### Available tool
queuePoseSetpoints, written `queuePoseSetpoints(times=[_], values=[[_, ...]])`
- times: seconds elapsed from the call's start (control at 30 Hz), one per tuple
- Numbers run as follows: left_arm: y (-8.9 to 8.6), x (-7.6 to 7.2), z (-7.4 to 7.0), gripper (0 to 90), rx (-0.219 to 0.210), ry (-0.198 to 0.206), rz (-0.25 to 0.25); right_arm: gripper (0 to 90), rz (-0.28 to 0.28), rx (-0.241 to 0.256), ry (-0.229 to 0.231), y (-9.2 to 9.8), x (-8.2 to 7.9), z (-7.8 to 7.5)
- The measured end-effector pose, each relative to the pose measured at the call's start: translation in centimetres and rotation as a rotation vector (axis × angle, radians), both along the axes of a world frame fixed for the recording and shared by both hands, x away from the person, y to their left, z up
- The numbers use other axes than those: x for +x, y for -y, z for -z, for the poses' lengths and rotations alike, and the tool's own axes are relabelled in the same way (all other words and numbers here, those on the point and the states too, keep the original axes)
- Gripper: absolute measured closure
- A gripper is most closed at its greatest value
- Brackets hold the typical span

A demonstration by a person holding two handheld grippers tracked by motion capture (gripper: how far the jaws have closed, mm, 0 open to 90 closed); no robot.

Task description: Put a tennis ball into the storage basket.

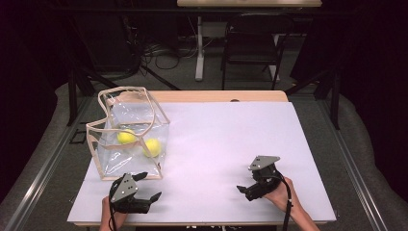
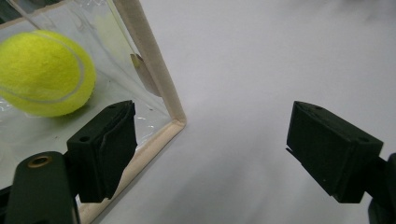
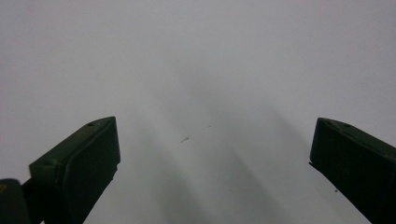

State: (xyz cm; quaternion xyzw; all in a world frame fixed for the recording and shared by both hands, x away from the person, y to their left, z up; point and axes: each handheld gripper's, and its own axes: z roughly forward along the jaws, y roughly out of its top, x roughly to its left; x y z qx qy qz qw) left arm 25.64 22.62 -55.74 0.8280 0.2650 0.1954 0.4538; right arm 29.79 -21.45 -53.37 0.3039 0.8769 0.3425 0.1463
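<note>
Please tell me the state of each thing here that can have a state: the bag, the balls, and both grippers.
Clear plastic bag: standing on the table, top open.
Two tennis balls: inside the bag, at the bottom.
Left hand-held gripper: open, empty, just beside the bag's corner.
Right hand-held gripper: open, empty, over bare table.

High view looks down from the near side; both tongs cameras skim close over the white table [image 1: 226, 144].
</note>
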Motion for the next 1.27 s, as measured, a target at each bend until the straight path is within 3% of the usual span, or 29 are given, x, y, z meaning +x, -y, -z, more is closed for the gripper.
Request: queuePoseSetpoints(times=[0.37,0.63,1.27], values=[[0.0,0.0,0.0,16.0,0.001,0.002,0.000,0.6,0.019,0.053,0.054,1.5,-1.7,1.1],[0.0,0.0,0.0,16.0,0.003,0.003,-0.001,0.4,0.043,0.096,0.125,2.5,-2.5,1.3],[-0.1,0.0,0.0,16.0,0.008,0.000,-0.004,0.0,0.065,0.144,0.183,3.8,-3.8,1.7]])
